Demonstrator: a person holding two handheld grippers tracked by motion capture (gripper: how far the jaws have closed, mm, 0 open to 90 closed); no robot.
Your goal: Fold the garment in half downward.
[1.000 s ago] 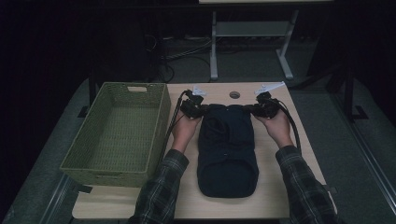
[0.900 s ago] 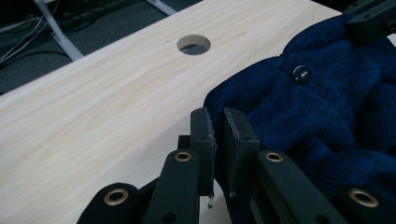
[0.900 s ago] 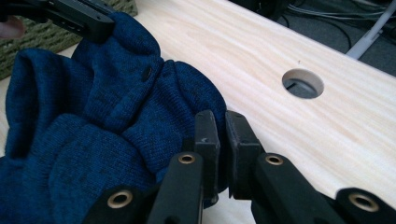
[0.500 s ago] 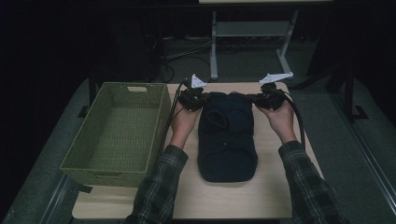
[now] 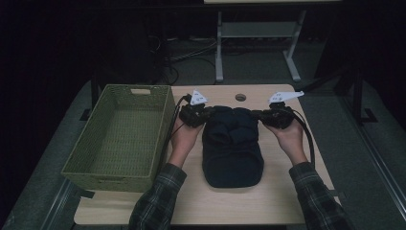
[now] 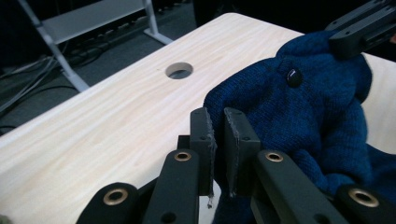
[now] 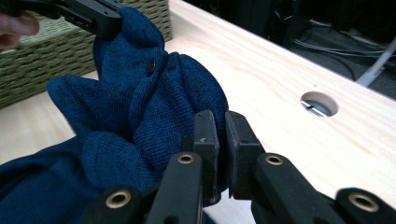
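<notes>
left fingers: left gripper (image 5: 203,114) has its fingers (image 6: 201,140) nearly closed, pinching a fold of the blue sweater (image 5: 233,146) at its far left corner; a sliver of gap shows, cloth is clamped in it
right fingers: right gripper (image 5: 264,115) likewise, fingers (image 7: 205,140) narrow and clamped on the sweater's far right corner
sweater: dark blue knit, small dark button (image 6: 293,77) near the bunched far end; lies mid-table (image 5: 282,201), folded into a long narrow shape, near end flat on the wood, far end held up and puckered between the two grippers
why held so: one corner per gripper keeps the far edge spread and level; looks like a fold in progress, top edge likely to be brought toward the person — judgement only
basket: green woven basket (image 5: 119,136) just left of the sweater, open top, nothing in it; probably where the folded sweater goes
edges: left hand (image 5: 184,139) is just beside the basket's right wall, little slack there; round hole (image 5: 240,97) in the table lies just beyond the sweater, near the far edge
open room: bare wood on the right of the sweater and along the near edge; room to pull the corners back over the body of the sweater
risk: knit is soft, a corner could slip from a narrow pinch
</notes>
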